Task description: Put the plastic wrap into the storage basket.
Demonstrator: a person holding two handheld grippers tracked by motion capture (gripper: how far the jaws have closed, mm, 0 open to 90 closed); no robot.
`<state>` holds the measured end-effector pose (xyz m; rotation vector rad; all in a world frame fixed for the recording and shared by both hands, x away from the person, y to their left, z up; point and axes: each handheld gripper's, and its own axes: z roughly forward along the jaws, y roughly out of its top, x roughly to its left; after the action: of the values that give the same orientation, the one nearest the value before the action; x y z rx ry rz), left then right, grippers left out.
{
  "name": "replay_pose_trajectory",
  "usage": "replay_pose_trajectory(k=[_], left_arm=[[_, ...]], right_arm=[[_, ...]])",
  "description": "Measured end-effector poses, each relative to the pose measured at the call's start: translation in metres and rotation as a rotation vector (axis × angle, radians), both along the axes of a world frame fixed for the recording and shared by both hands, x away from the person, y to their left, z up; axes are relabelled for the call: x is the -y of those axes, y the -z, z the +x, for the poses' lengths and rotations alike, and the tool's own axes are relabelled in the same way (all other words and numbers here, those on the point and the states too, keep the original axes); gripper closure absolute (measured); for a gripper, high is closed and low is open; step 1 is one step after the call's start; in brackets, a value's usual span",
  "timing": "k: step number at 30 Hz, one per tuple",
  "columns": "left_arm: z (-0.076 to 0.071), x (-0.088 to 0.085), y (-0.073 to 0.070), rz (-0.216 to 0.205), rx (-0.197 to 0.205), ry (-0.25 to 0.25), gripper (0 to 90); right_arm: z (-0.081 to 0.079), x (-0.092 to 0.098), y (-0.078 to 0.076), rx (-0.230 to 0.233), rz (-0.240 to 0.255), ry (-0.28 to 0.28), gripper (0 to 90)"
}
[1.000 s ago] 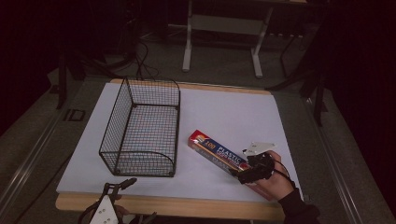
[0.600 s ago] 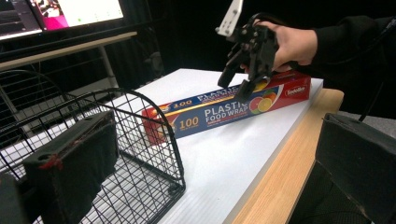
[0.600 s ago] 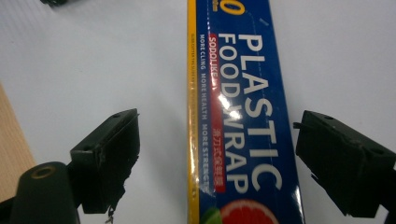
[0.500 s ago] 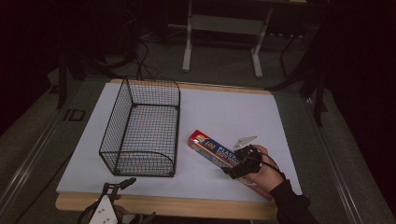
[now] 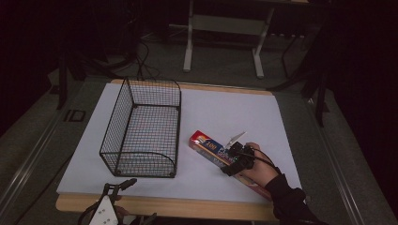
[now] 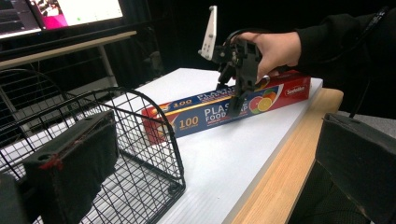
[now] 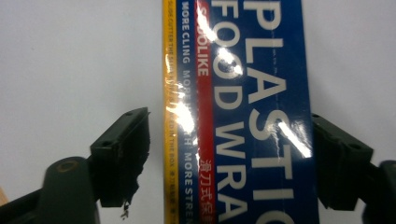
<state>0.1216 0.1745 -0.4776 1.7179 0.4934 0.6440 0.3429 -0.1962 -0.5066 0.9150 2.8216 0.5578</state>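
One long box of plastic food wrap is lying flat on the white bench, just beside the wire basket, toward the right. It is looking like a light cardboard carton, stiff along its length but easy to dent on the thin walls, and the glossy print is probably a little slippery. I am judging that the best place to take it is across the narrow width near the middle, so it is not tipping when lifted.

The right gripper is standing over the box with its fingers wide, one on each long side; the left one is clearly apart from the carton, the other is very near or just touching. The left gripper is resting at the near bench edge, its fingers wide and holding nothing.

Compared with one second ago, the right gripper is moving along the box from its near end toward the middle, and the box and the basket are keeping their places.
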Motion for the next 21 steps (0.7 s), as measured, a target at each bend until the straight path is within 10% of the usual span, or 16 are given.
replay_pose_trajectory(k=[5,21], left_arm=[[0.0,0.0,0.0,0.004,0.0,0.002,0.0],[0.0,0.0,0.0,0.004,-0.003,0.002,0.0]], right_arm=[[0.005,-0.005,0.003,-0.014,-0.076,-0.017,35.9],[0.004,-0.009,-0.004,-0.067,-0.123,0.018,40.0]])
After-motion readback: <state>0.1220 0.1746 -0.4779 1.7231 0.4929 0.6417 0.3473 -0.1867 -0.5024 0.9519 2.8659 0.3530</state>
